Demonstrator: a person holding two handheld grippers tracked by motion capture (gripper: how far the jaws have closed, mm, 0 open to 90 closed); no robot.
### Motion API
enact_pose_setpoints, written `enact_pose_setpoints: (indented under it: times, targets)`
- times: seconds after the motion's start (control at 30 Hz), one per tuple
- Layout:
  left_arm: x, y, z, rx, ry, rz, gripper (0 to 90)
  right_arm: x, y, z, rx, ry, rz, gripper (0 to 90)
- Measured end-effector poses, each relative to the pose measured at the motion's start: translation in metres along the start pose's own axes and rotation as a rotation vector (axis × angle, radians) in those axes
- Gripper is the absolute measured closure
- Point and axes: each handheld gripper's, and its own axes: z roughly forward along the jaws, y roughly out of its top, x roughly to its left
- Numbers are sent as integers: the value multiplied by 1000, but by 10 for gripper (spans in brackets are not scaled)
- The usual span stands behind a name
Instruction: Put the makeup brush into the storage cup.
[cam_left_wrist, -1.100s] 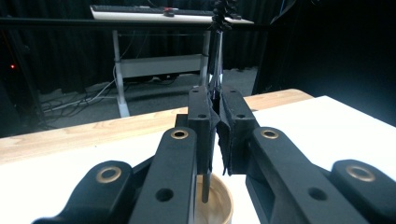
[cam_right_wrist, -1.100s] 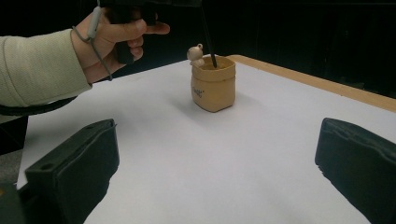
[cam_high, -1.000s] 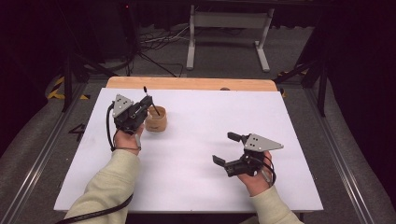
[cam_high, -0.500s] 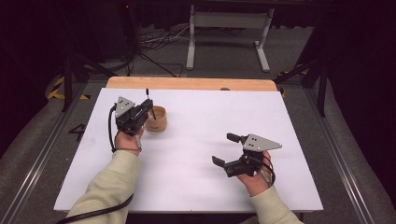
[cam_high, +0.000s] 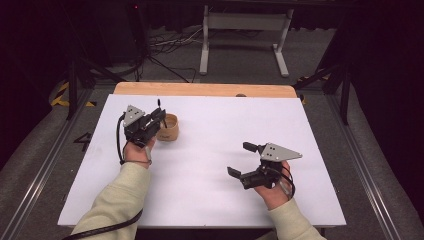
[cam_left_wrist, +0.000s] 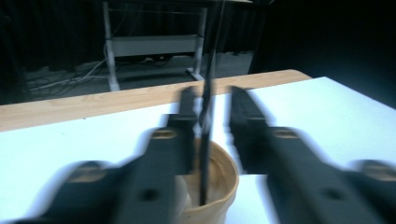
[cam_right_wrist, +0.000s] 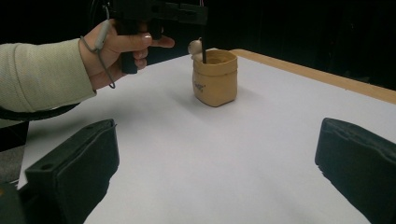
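High view puts the tan cup (cam_high: 169, 127) on the white desk (cam_high: 210, 165), toward its far left part, upright with its mouth open to the ceiling. From our left claw view a thin black stick (cam_left_wrist: 207, 93) stands in the cup (cam_left_wrist: 210, 186), its lower end down inside against the inner wall and its upper part rising between our two jaws. Our right claw view shows the same cup (cam_right_wrist: 215, 77) from the side, with a small dark mark on its wall, the stick (cam_right_wrist: 204, 55) poking out of its rim, and a pale rounded thing just behind the rim that we cannot name.

Our left claw (cam_high: 159, 116) hangs directly over the cup's near-left edge. Its jaws have just been opening; they now stand apart on either side of the stick, and we see a gap on the right side of the stick, so the pads are not pressing it. The view is blurred, so the left side is harder to judge.

Our right claw (cam_high: 241, 159) sits well apart from the cup, low over the near right part of the desk, jaws spread wide with nothing between them. Beyond the desk's far wooden edge (cam_high: 205, 89) lies a grey floor with a white metal stand (cam_high: 245, 22).
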Motion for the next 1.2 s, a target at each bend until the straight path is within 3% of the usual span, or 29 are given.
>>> enact_pose_setpoints:
  times: [0.1,0.17,0.27,0.33,0.53,0.57,0.67,0.87,1.2]
  targets:
    - [0,1,-4,0,-37,39,444,-1,0,-1,0,-5,-2,2]
    - [-1,2,-8,1,-50,31,329,-2,1,-2,-3,-8,1,2]
    - [-2,3,-13,10,-55,39,89,-4,2,-4,-8,-12,2,1]
    - [-1,4,-19,-1,-67,52,23,-5,3,-5,-11,-14,2,1]
    - [3,8,-34,-26,-84,50,0,-9,4,-8,-14,-26,4,0]
    - [6,10,-43,-43,-97,41,0,-10,4,-9,-15,-26,2,0]
    - [8,11,-56,-61,-111,51,0,-10,6,-11,-17,-19,-36,0]
    - [7,14,-79,-94,-146,75,0,-17,10,-19,-21,-20,-48,0]
    - [5,7,-105,-97,-194,79,0,-23,13,-34,-30,-25,-63,0]
